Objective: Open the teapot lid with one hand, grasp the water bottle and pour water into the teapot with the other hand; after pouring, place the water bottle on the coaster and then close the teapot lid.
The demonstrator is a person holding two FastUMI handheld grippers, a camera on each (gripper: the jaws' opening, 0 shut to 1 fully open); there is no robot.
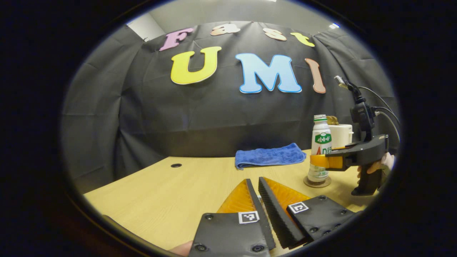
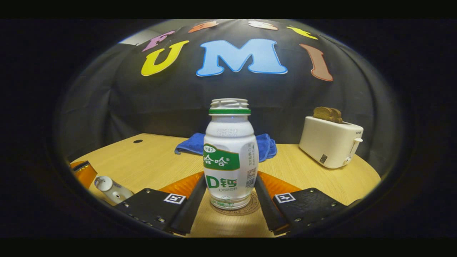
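- The bottle (image 2: 230, 153) stood upright on the coaster (image 2: 254, 207), so that step looked done.
- The right gripper (image 2: 230, 200) flanked the bottle low down; whether its fingers were pressing or letting go, I couldn't tell.
- The left gripper (image 1: 260, 200) was nearly closed and empty.
- A white piece (image 2: 110, 189), possibly the teapot, lay near left; the lid probably still needed closing.

Bottle (image 1: 320, 150) upright on coaster (image 1: 317, 182), right gripper (image 1: 316, 161) around it.

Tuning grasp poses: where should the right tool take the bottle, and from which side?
Grip the bottle on its straight, labelled body below the shoulder, level from the front. It stands upright on the coaster, and the right tool already straddles it there.
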